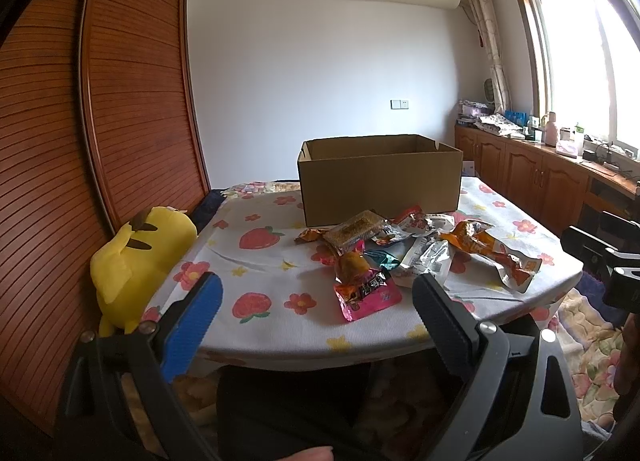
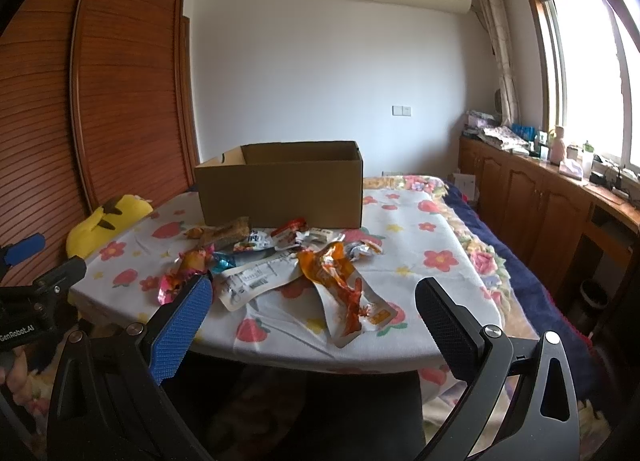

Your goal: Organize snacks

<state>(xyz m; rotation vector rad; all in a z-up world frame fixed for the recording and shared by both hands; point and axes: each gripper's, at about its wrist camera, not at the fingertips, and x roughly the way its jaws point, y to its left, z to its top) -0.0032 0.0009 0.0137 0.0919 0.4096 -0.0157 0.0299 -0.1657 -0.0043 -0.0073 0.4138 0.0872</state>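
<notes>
Several snack packets lie in a loose pile on a small table with a flower-and-strawberry cloth [image 1: 272, 261]. A pink packet [image 1: 366, 293] lies nearest, an orange packet [image 1: 492, 251] to the right, a brown bar [image 1: 354, 231] at the back. An open cardboard box [image 1: 380, 177] stands behind the pile. My left gripper [image 1: 316, 301] is open and empty, above the table's near edge, short of the pink packet. My right gripper [image 2: 314, 307] is open and empty, near the front edge, with the orange packet [image 2: 340, 285] between its fingers' line of sight. The box [image 2: 280, 185] stands behind.
A yellow plush toy [image 1: 132, 261] leans at the table's left, against a wooden slatted wardrobe [image 1: 120, 101]. A wooden sideboard [image 1: 540, 173] with clutter runs under the window on the right. A bed with floral bedding [image 2: 500, 261] lies to the right of the table.
</notes>
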